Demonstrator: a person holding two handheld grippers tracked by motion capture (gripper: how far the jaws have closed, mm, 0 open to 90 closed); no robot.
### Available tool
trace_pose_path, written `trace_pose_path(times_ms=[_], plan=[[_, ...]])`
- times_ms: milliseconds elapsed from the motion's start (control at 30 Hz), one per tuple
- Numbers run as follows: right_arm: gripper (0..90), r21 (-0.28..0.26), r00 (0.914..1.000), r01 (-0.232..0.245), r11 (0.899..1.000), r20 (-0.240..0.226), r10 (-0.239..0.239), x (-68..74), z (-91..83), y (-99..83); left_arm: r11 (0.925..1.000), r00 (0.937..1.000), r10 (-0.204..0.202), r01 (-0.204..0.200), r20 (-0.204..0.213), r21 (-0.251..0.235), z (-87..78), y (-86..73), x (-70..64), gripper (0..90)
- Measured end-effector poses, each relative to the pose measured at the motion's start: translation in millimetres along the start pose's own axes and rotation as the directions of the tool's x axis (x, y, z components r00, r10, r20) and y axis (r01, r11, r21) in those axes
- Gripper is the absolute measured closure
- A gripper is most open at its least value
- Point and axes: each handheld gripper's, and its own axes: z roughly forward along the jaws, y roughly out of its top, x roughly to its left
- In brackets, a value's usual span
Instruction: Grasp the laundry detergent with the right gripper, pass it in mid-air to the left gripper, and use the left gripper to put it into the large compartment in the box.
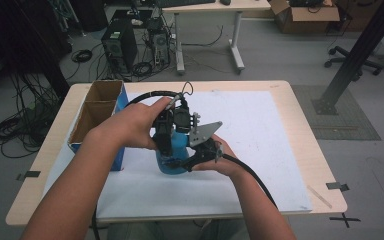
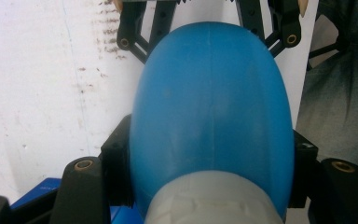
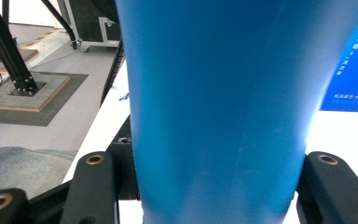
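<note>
A blue plastic bottle (image 1: 179,149) with a grey cap (image 2: 212,203) stands on the white sheet (image 1: 260,130) at the table's middle. My left gripper (image 1: 171,131) comes down from above and is shut on the bottle's upper part; in the left gripper view its jaws press both sides of the blue body (image 2: 212,112). My right gripper (image 1: 189,161) comes in from the near right and is shut on the bottle's lower body (image 3: 214,93). The right gripper's linkage (image 2: 205,14) also shows beyond the bottle in the left gripper view.
An open cardboard box (image 1: 96,114) with a blue printed side (image 3: 352,60) stands just left of the bottle, close to my left hand. The wooden table edge (image 1: 305,125) lies to the right. Beyond the table are computer towers (image 1: 120,45), cables and a black post (image 1: 352,60).
</note>
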Motion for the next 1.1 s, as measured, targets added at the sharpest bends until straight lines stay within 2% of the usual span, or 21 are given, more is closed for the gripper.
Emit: trace_pose_path(times_ms=[233,567,767,1100], plan=[[43.3,-0.01,0.9999,0.009,1.0,0.008,-0.009,1.4,-1.2,1.3,1.0,0.9998,0.007,-0.007,-0.019,0.003,-3.9,1.1,-2.9,38.4],[41.4,-0.034,0.9999,-0.003,0.999,0.01,0.003,1.4,-2.4,1.6,0.9999,0.9998,0.001,-0.001,-0.022,0.013,-7.3,3.7,-3.1,38.3],[37.1,-0.043,0.9999,0.0,0.999,0.017,0.001,1.5,-3.2,1.1,0.9997,0.9997,-0.015,0.015,-0.021,0.019,-8.2,4.4,-1.8,38.4],[29.4,-0.049,0.9987,-0.027,0.998,0.041,0.029,1.1,-5.8,-3.7,0.9998,0.9998,-0.004,0.004,-0.019,0.021,-9.4,7.4,-1.6,38.3]])
